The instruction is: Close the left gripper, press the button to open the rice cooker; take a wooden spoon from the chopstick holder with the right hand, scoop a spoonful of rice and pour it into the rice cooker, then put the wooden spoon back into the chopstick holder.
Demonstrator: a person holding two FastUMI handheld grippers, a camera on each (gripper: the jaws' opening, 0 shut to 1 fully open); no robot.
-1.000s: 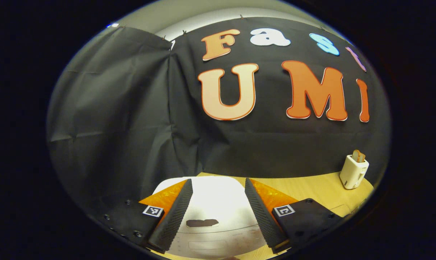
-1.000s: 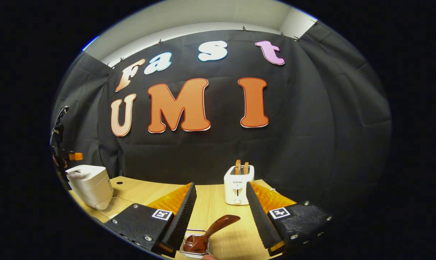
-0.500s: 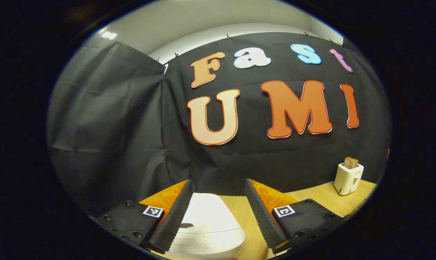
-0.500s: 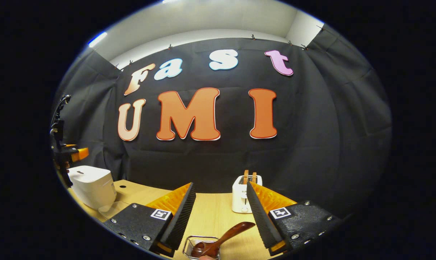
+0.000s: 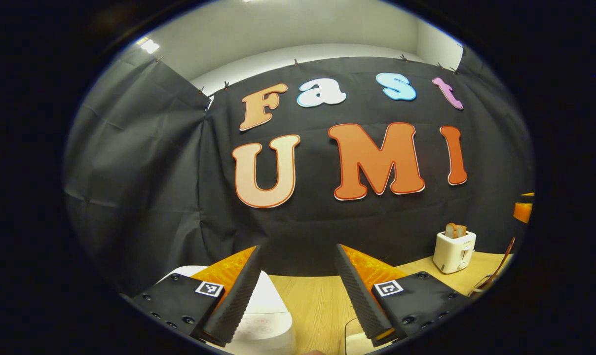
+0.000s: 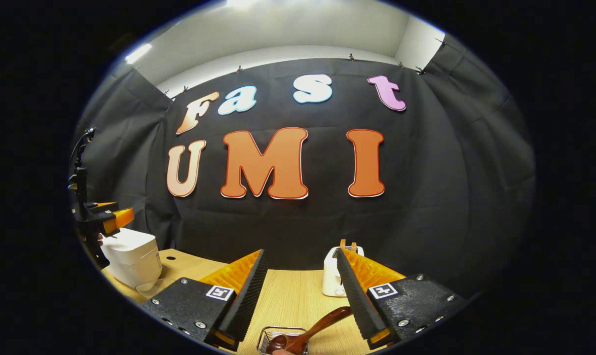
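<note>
The white rice cooker (image 5: 266,323) sits low in the left gripper view, partly behind my left gripper (image 5: 296,296), which is open and holds nothing. In the right gripper view the rice cooker (image 6: 132,256) stands at the far left with its lid down, and the left gripper (image 6: 118,218) hovers just above it. My right gripper (image 6: 300,291) is open over the table. Below it, the brown wooden spoon (image 6: 322,323) leans in the wire chopstick holder (image 6: 271,334), its handle reaching toward the right finger without being gripped.
A white toaster (image 6: 331,276) with bread slices stands at the back of the wooden table (image 6: 293,296), also as the toaster (image 5: 453,250) at the right. A clear container (image 6: 152,286) lies beside the cooker. Black cloth walls close the back and sides.
The left gripper has lifted and swung right, so the cooker slid to the lower left of its view. The right gripper has risen a little; spoon and holder sit lower in its view.
</note>
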